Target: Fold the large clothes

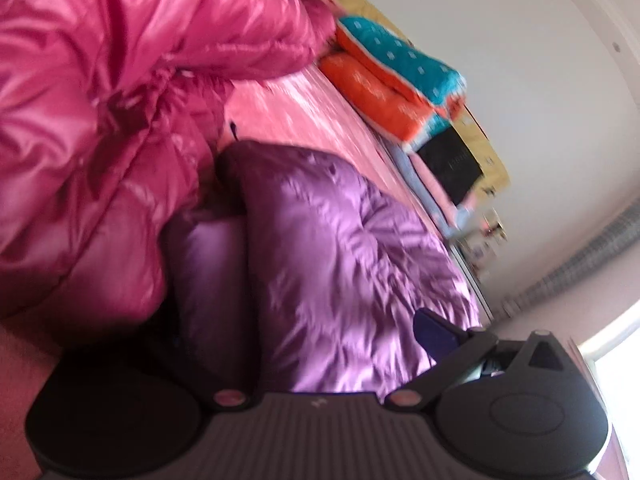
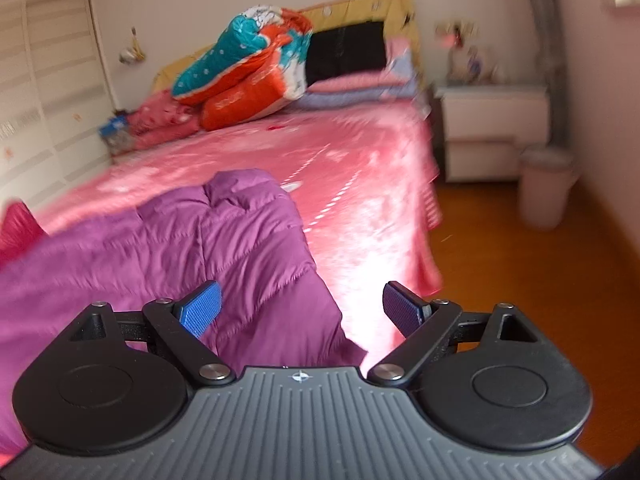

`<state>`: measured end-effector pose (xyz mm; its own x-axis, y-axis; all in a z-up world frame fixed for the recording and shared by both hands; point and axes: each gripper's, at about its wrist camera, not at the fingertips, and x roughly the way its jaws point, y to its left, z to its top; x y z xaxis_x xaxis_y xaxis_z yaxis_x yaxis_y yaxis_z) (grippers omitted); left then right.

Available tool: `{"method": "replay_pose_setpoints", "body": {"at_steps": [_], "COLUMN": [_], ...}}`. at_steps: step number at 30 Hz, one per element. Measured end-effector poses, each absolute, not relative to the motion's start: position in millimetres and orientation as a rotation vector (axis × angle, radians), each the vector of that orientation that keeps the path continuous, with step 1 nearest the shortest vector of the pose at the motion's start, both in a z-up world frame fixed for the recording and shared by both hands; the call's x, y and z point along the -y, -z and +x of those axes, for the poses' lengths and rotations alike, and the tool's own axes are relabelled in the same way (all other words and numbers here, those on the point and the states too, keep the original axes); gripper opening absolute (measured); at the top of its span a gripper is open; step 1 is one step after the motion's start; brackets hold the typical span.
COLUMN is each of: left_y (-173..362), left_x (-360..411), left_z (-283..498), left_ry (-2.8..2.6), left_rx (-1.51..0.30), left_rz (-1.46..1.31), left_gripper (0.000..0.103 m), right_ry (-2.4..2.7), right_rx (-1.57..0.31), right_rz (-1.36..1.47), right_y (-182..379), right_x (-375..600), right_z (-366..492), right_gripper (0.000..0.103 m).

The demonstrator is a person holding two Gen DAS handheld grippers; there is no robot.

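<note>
- Left wrist view: a pink jacket (image 1: 100, 120) is seen bunched to the left of the left gripper (image 1: 304, 320); the purple jacket (image 1: 320, 248) lies directly ahead, hiding one finger, so its grip cannot be told.
- Right wrist view: the right gripper (image 2: 301, 306) is held spread wide, the purple jacket's edge lying between and left of its fingers (image 2: 202, 312), on the pink bed (image 2: 352, 184).

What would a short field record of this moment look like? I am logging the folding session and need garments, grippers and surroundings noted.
surface: bed with pink bedspread
garment in work: purple quilted down jacket, lying on the bedspread
second garment: glossy pink down jacket, beside the purple one
right gripper: open, jaws wide apart above the purple jacket's edge, holding nothing
left gripper: one finger hidden; state unclear
at the headboard: teal and orange quilt, bundled
beside bed: white nightstand, pink bin
</note>
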<state>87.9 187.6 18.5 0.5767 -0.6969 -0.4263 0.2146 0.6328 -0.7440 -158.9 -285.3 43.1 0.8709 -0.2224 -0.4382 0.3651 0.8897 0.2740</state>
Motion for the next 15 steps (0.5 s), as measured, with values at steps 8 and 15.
{"method": "replay_pose_setpoints", "body": {"at_steps": [8,15], "left_y": [-1,1], "left_x": [-192,-185], "left_z": [69,84], "left_ry": [0.734,0.784], "left_rx": [-0.73,-0.804], "left_rz": [-0.693,-0.72], "left_gripper": [0.102,0.102], "right_ry": [-0.029,-0.271], "right_rx": [-0.505,-0.665], "right_rz": [0.73,0.879], "right_y": [-36,5], "right_x": [391,421], "right_z": [-93,-5], "right_gripper": [0.103,0.103]}}
